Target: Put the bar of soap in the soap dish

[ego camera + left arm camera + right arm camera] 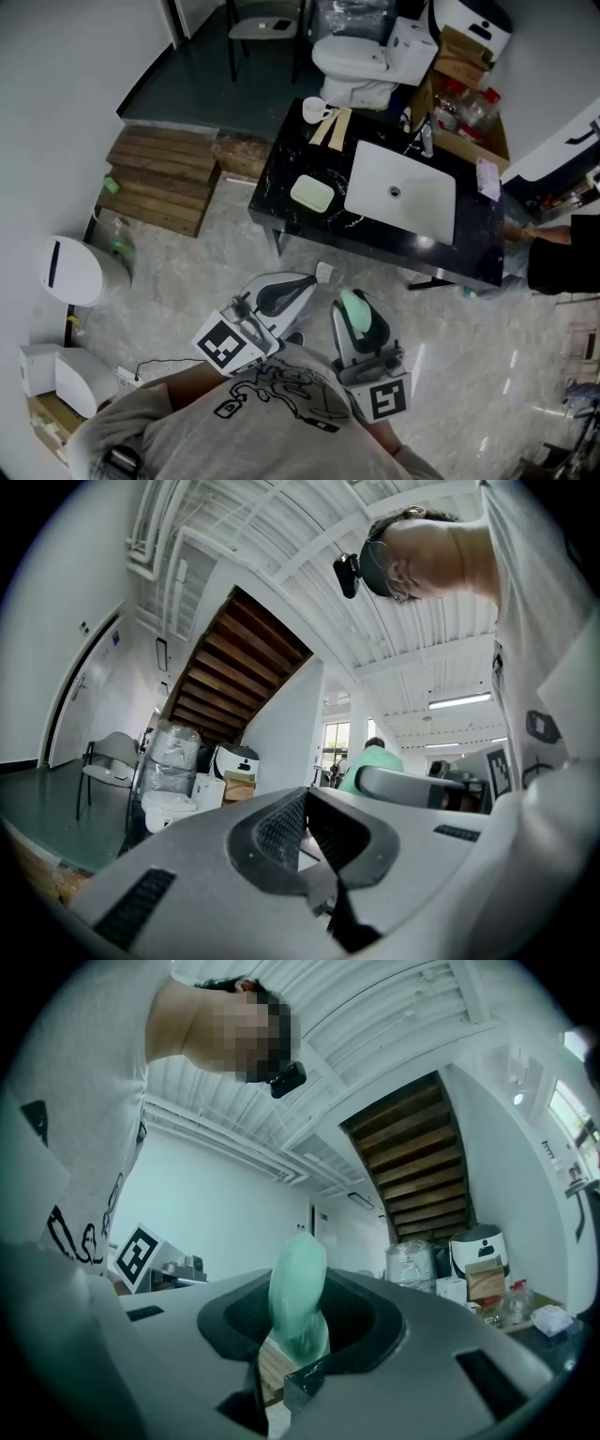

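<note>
Well ahead of both tools, the soap dish [312,193] sits on the black desk [281,173]; the right tool holds the soap.

Off to the left of the left tool [312,278] lies a stack of wooden boards [161,178] on the floor. The left tool's jaws are drawn together with nothing between them, and the pale green dish lies beyond its tips, well apart from them, near the desk's near left corner. Just beside it on the right, the right tool [354,302] is clamped on the pale green bar of soap [298,1288], which stands on edge and rises above the jaws. Farther ahead of this tool, the white sink basin [375,178] is set into the desk, right of the dish, with a white toilet [361,61] behind the desk.
</note>
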A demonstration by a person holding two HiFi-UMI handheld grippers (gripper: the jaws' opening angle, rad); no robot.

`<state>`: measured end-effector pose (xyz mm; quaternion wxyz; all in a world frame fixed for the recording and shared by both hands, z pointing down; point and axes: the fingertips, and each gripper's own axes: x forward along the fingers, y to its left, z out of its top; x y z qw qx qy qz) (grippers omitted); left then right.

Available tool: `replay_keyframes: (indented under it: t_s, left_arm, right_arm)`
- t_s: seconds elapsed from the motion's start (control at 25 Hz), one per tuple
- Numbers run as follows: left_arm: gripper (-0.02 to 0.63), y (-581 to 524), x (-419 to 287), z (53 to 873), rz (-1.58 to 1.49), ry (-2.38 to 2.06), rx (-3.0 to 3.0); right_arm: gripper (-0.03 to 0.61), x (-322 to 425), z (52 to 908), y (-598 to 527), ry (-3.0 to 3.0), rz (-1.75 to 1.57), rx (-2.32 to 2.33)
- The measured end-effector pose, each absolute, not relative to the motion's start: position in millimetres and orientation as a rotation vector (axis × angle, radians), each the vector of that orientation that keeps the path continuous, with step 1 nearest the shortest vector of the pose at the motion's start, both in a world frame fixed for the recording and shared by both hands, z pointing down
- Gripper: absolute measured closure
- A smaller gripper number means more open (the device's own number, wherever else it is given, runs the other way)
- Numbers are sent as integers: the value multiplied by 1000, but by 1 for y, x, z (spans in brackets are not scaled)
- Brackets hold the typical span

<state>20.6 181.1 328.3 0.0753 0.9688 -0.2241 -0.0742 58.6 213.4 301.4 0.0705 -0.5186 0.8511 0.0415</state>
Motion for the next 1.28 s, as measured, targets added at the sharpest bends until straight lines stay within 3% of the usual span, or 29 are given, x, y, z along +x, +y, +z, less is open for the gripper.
replay_keyframes:
  t_s: [1.28]
  left_arm:
    - [611,-7,-43,329,-221,-634,2901]
  right_arm:
    - [446,-5,299,23,2559,141,-1610]
